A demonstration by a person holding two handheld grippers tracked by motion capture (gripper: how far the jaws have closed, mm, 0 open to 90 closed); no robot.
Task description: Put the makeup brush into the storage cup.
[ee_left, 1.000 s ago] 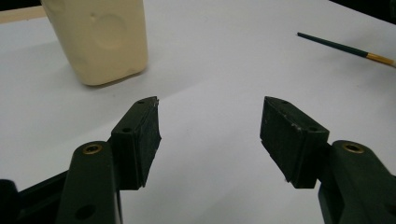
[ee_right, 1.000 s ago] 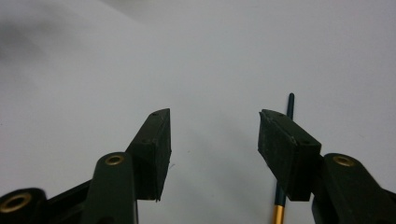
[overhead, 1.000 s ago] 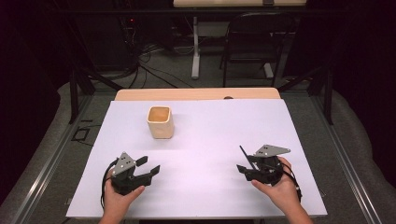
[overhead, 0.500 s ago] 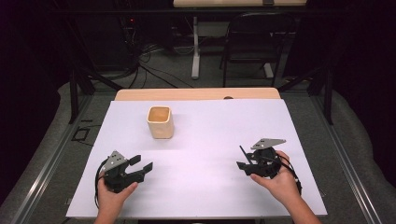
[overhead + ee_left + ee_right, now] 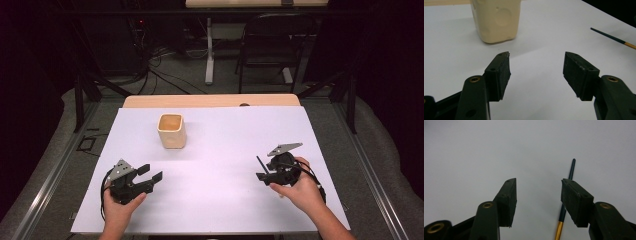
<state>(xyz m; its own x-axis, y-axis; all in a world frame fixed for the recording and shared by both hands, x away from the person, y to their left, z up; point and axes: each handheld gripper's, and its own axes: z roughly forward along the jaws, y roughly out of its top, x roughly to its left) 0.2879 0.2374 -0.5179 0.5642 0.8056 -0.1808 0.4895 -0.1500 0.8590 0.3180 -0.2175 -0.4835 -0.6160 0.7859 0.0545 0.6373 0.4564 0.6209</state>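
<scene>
1. Jaws of the right gripper stand apart with nothing between them; its right-hand pad sits just over a thin stick, dark green along most of its length and gold at the near end, probably a pencil or a brush handle.
2. Jaws of the left gripper are likewise spread wide and empty, with bare white table between the pads.
3. From above, the right gripper hovers low at the near right of the table, and the pencil's dark tip pokes out just to its left, lying flat on the sheet.
4. The left gripper waits at the near left, pointed toward the cream cup, which stands upright well beyond it, left of centre and toward the far side.
5. In the left gripper view the cup rises just past the jaws, and the pencil lies far off at the right.
6. Step in hand, as I judge it: lining up the right gripper to pick up the pencil, likely for the cup.
7. Next move calls for shifting the right gripper sideways until the stick lies between both pads, lowering to the table, then closing firmly; a thin, round shaft may roll or slip from a loose pinch.
</scene>
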